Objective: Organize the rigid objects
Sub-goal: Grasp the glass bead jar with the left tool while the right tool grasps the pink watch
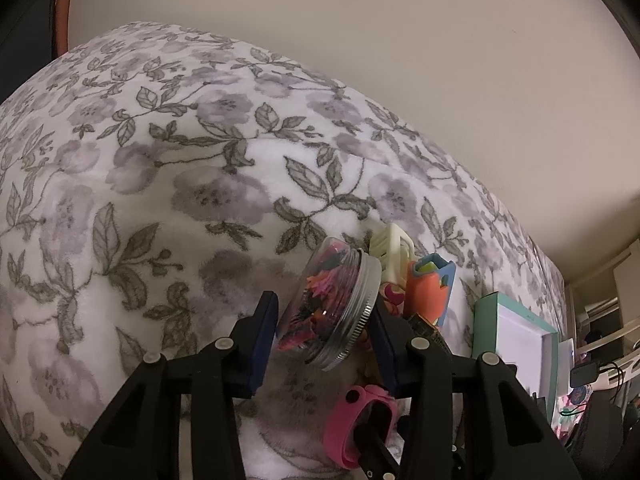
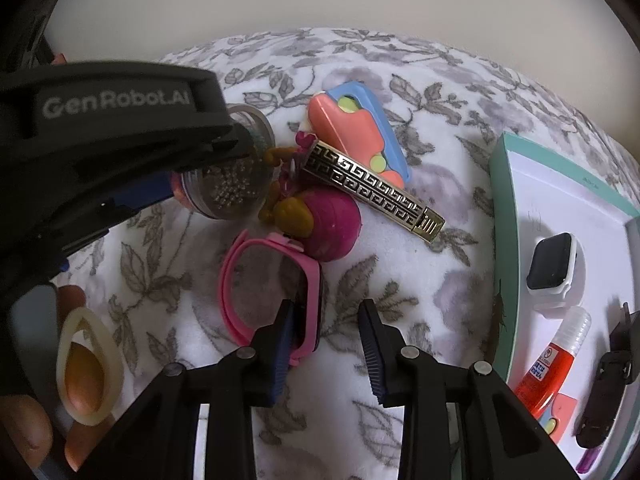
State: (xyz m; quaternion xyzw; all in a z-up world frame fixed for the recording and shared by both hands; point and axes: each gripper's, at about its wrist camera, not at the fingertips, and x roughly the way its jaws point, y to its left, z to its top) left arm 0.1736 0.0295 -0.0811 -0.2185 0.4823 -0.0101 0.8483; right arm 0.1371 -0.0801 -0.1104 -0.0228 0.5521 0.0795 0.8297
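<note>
Jars: one clear jar [image 1: 328,304] with a ridged metal lid, filled with small bright bits; in the right wrist view its lid end [image 2: 230,176] faces the camera.
Watches: two. One pink watch [image 2: 272,292] lies on the floral blanket [image 1: 160,160]; one dark-faced white watch [image 2: 554,262] lies in the teal box [image 2: 504,208].
Clips and cases: one gold patterned hair clip [image 2: 372,190], one coral and blue case [image 2: 360,132], one cream claw clip [image 1: 390,246].
Toys: one magenta and mustard figure [image 2: 316,220] at 12 o'clock from the pink watch.
Box contents: one red glue tube [image 2: 554,364] and one black clip [image 2: 608,376], beside the white watch.
Left gripper [image 1: 324,340]: clamped on the jar, one pad on its clear base, the other on its lid; the jar sits tilted between the fingers, lifted clear of the blanket.
Right gripper [image 2: 326,344]: jaws narrowly apart; the left pad touches the pink watch's dark face, the right pad stands clear of it, so no firm clamp shows.
Pink watch from the right tongs: at 11 o'clock, its band looping away toward the jar.
Teal box from the right tongs: at 3 o'clock, well apart.
Person: a hand [image 2: 36,400] at 8 o'clock in the right wrist view.
</note>
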